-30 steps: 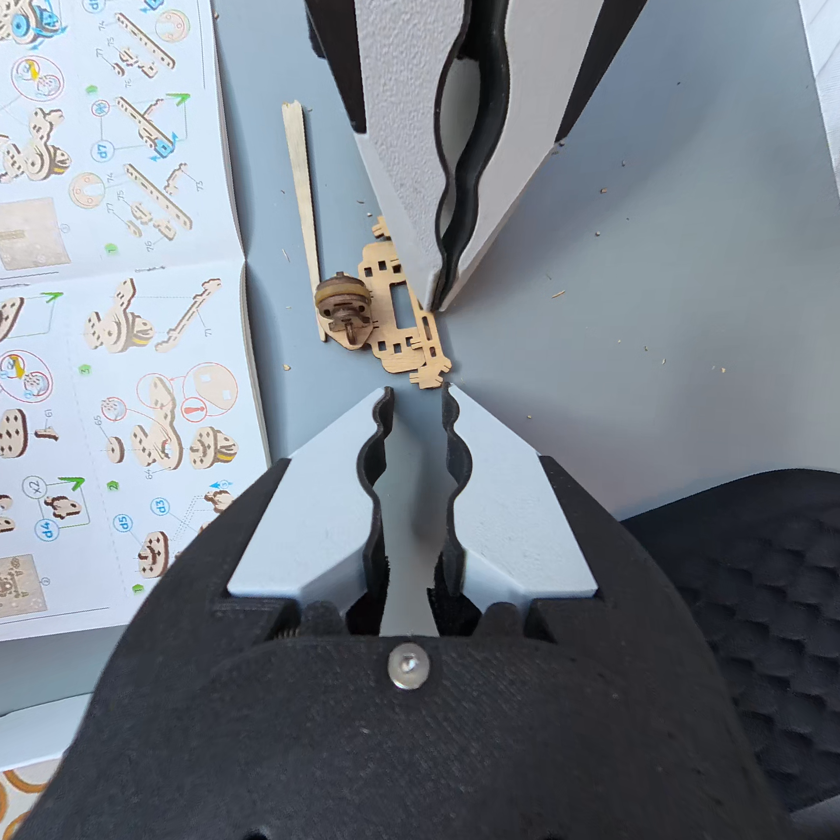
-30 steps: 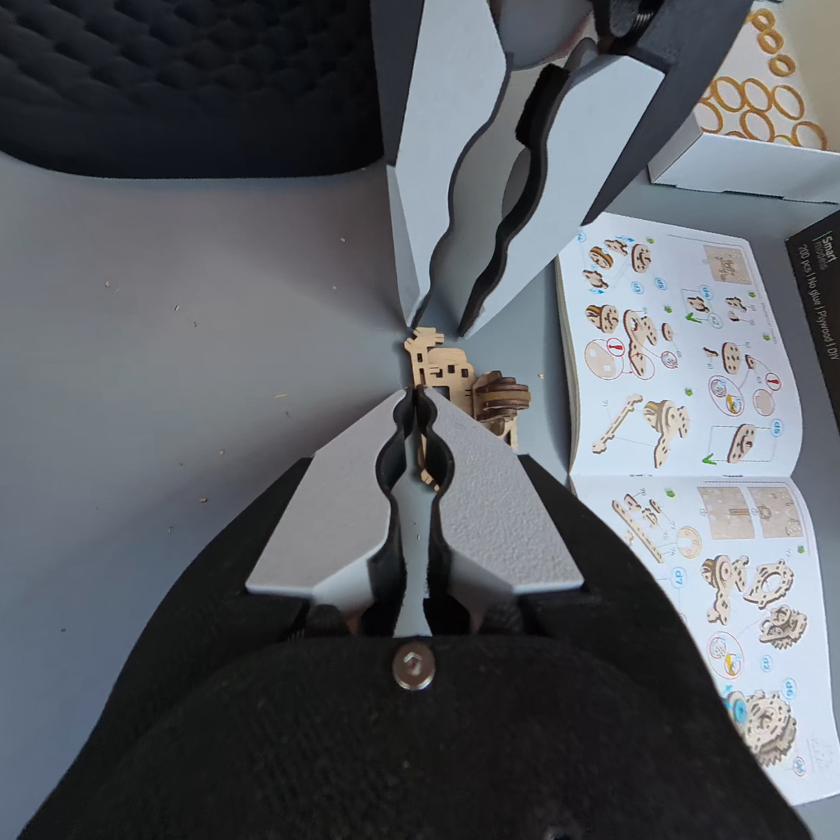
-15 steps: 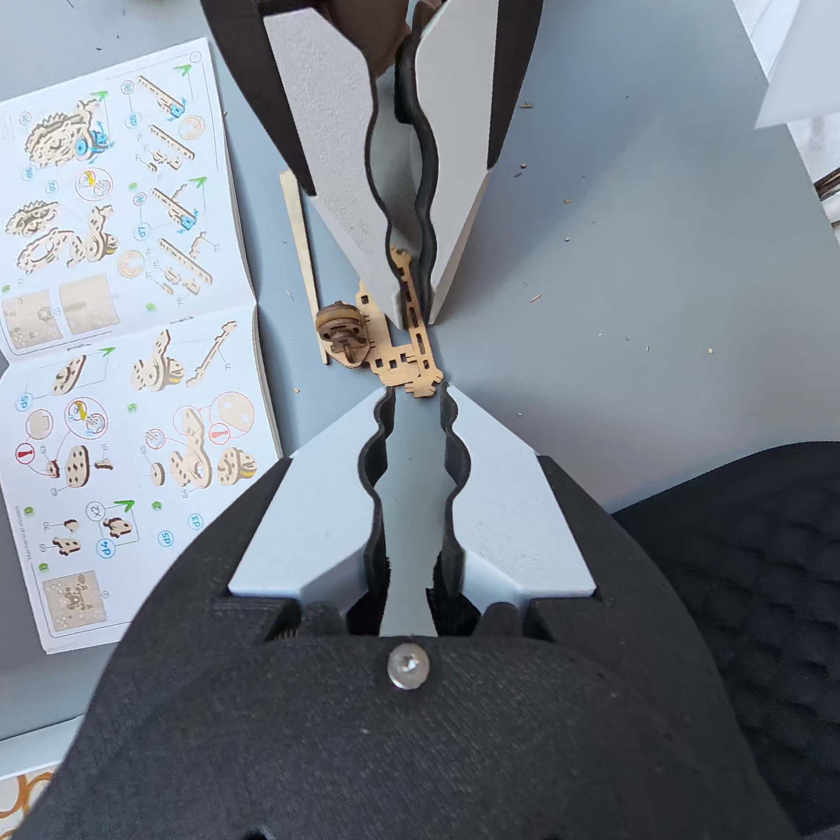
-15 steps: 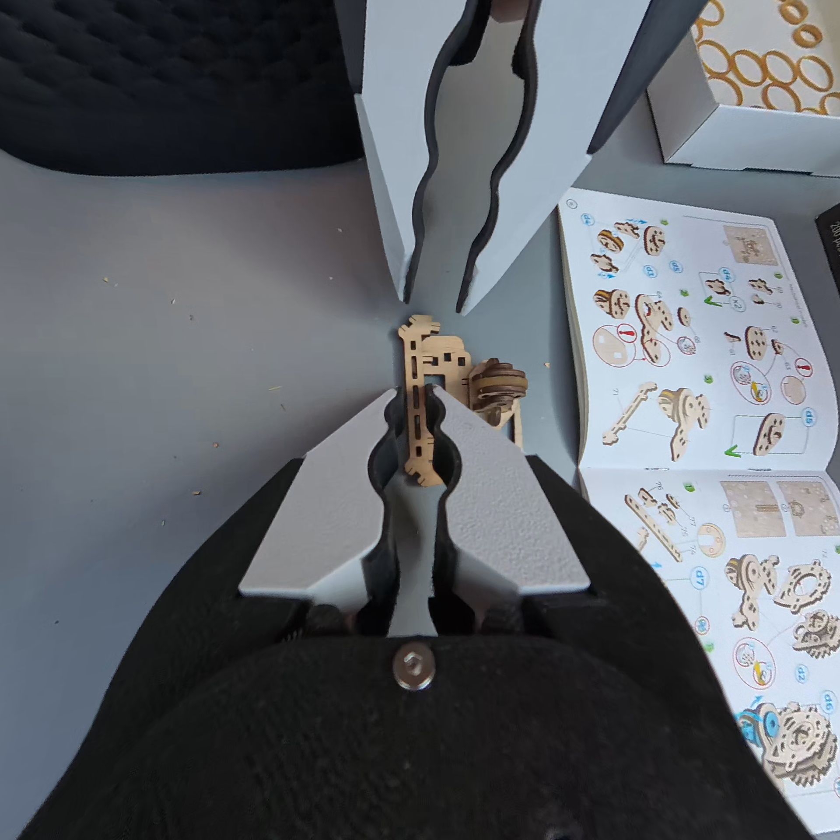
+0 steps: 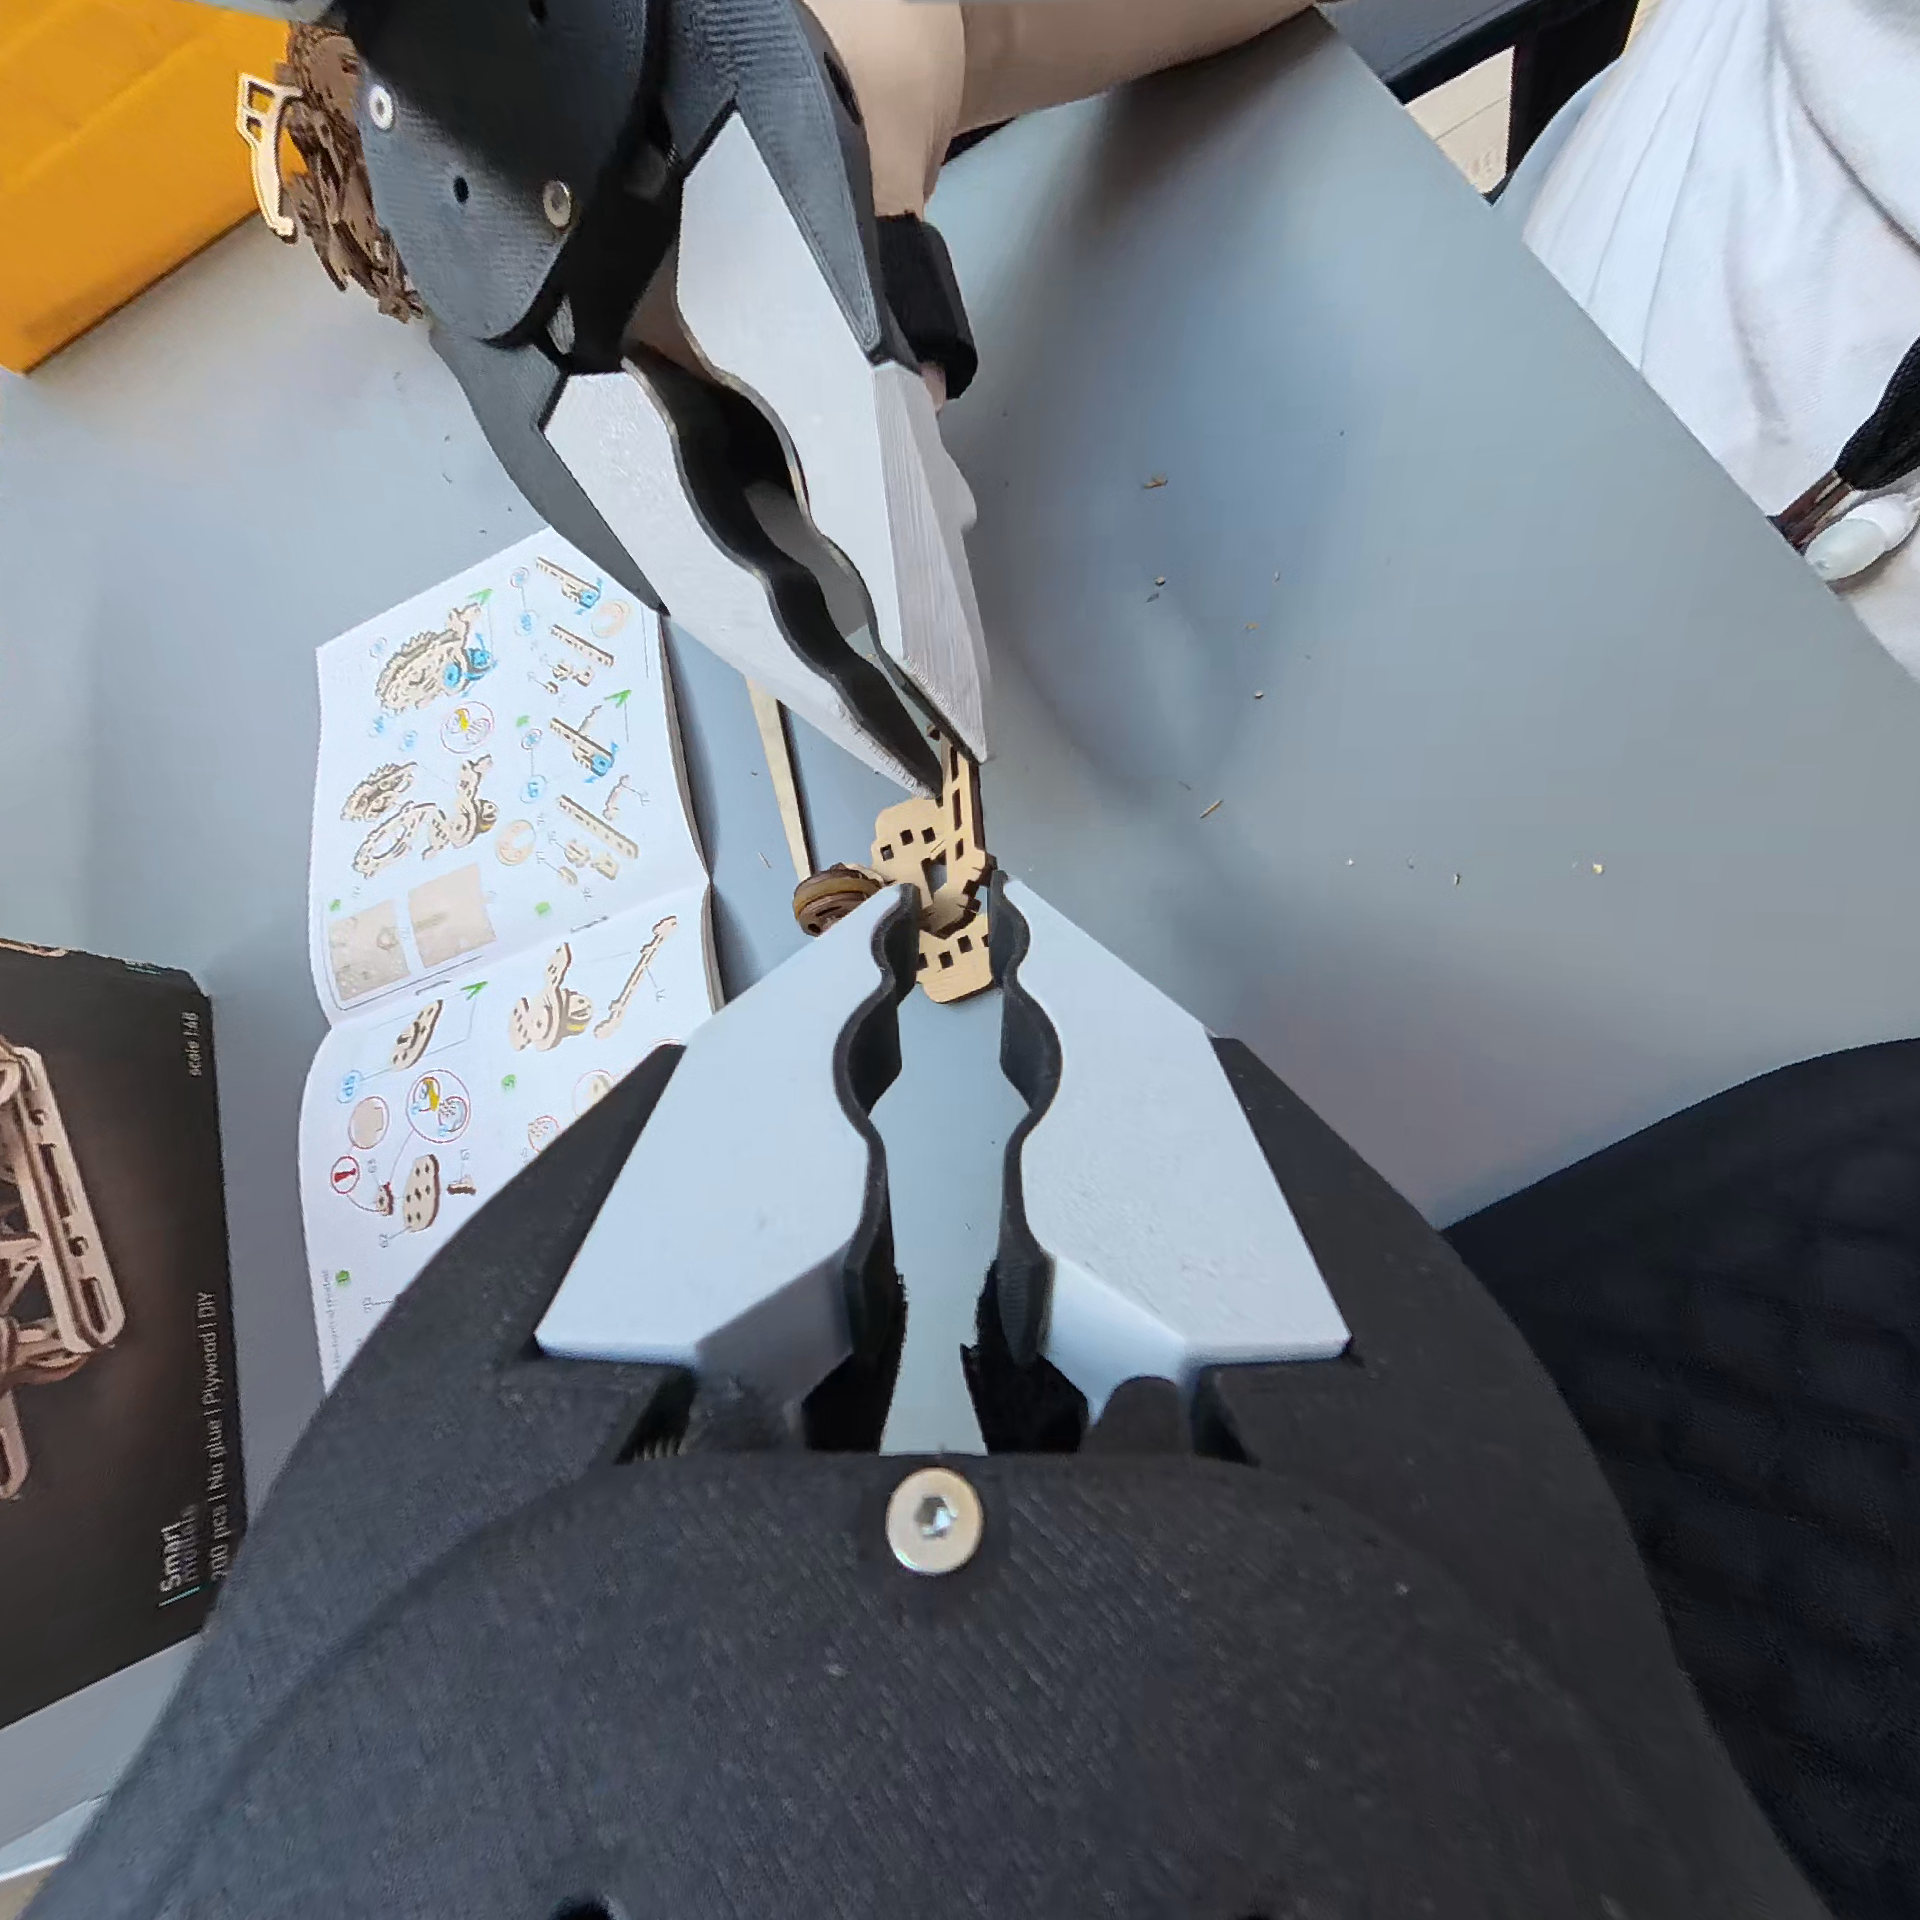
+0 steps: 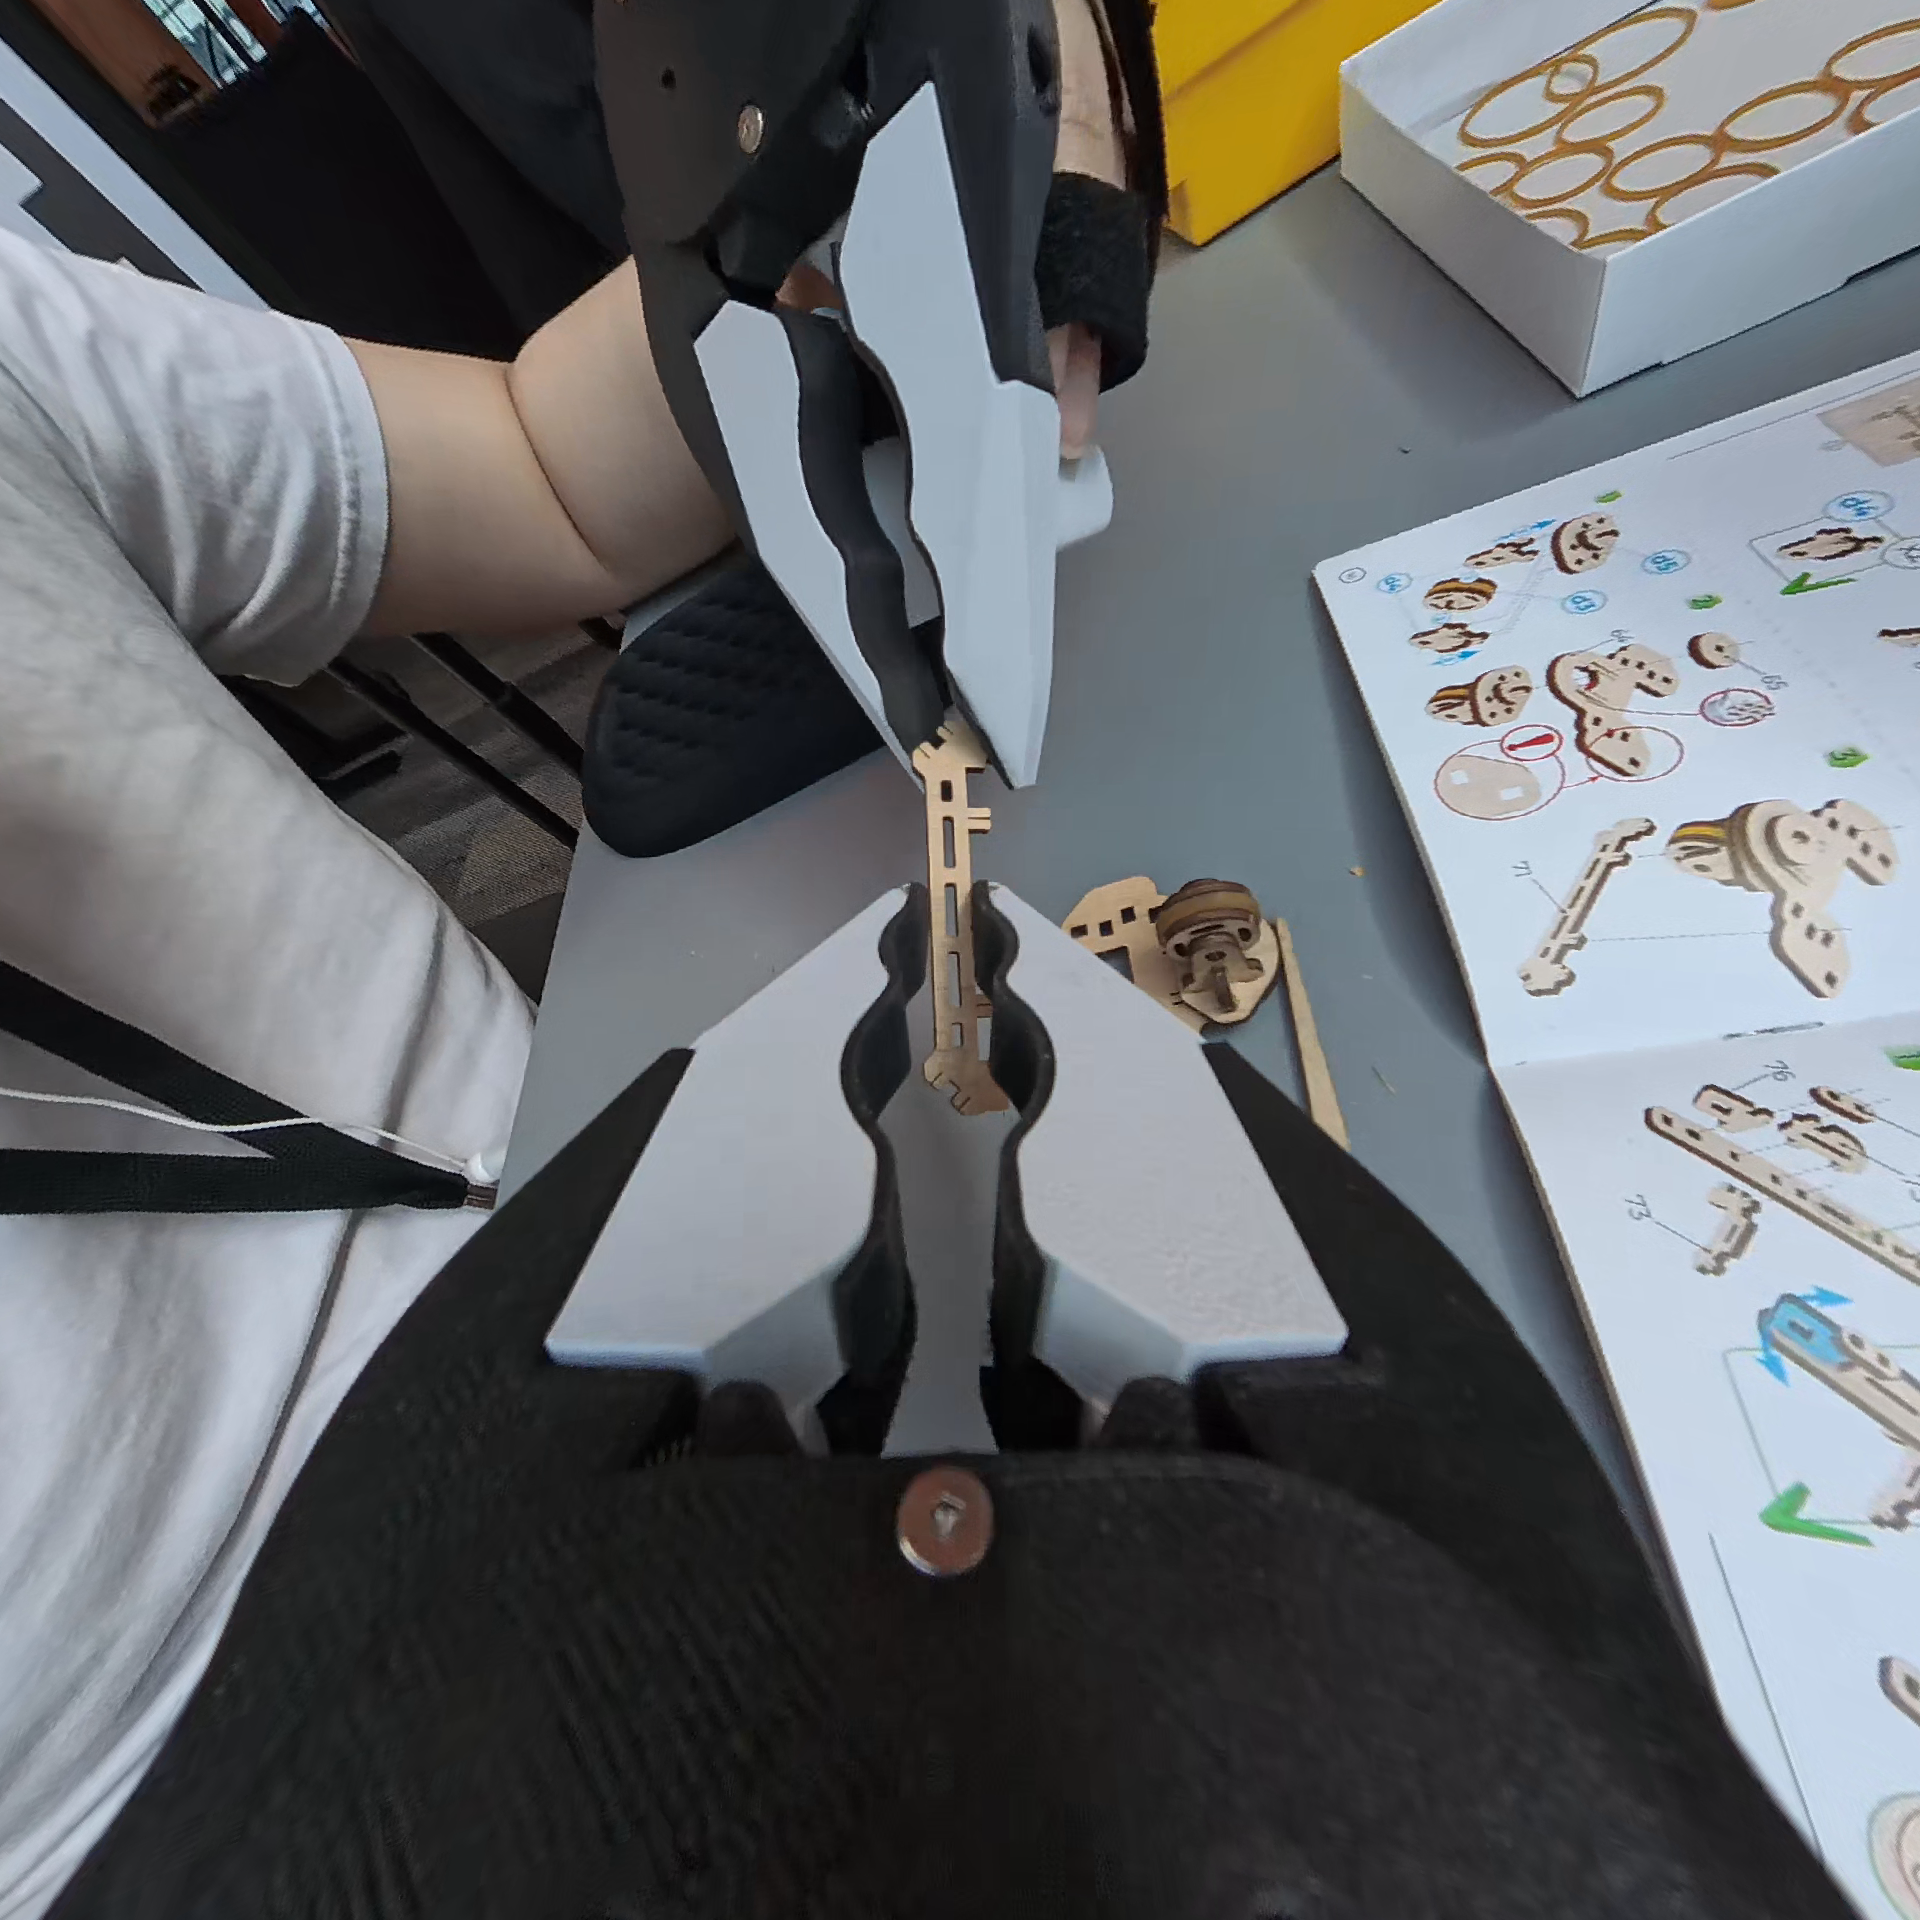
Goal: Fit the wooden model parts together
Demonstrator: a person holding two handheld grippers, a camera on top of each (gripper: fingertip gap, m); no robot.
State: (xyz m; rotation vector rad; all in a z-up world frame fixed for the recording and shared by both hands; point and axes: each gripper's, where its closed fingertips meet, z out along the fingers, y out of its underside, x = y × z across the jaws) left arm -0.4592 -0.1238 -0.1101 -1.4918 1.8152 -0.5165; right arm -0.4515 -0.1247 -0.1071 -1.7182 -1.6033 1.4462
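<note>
A thin wooden strip [image 6: 951, 935] with slots is held in the air above the grey table [image 6: 1195, 675]. My right gripper [image 6: 948, 896] is shut on it, with one end lying between its pads. My left gripper [image 6: 961, 743] pinches the strip's far end. In the left wrist view the strip [image 5: 943, 961] sits between the tips of my left gripper [image 5: 945, 904], and my right gripper [image 5: 940, 753] grips it from above. A flat wooden plate [image 6: 1107, 914] and a round wooden wheel part [image 6: 1210, 935] lie on the table below.
An open instruction booklet [image 6: 1662, 831] lies beside the parts, and a thin wooden stick [image 6: 1309, 1039] lies near it. A white box of rings [image 6: 1662, 156] stands at the back. In the left wrist view there is a black box [image 5: 104, 1299]. A black mesh cushion [image 5: 1714, 1351] is at the table's edge. A person's sleeve [image 6: 208, 468] is close. My left and right fingertips are right by each other. Both grippers' tips are roughly 5 centimetres from the flat wooden plate [image 6: 1107, 914].
My right gripper has lifted the strip off the table. My left gripper has closed on its other end. Both grippers have risen and tilted.
</note>
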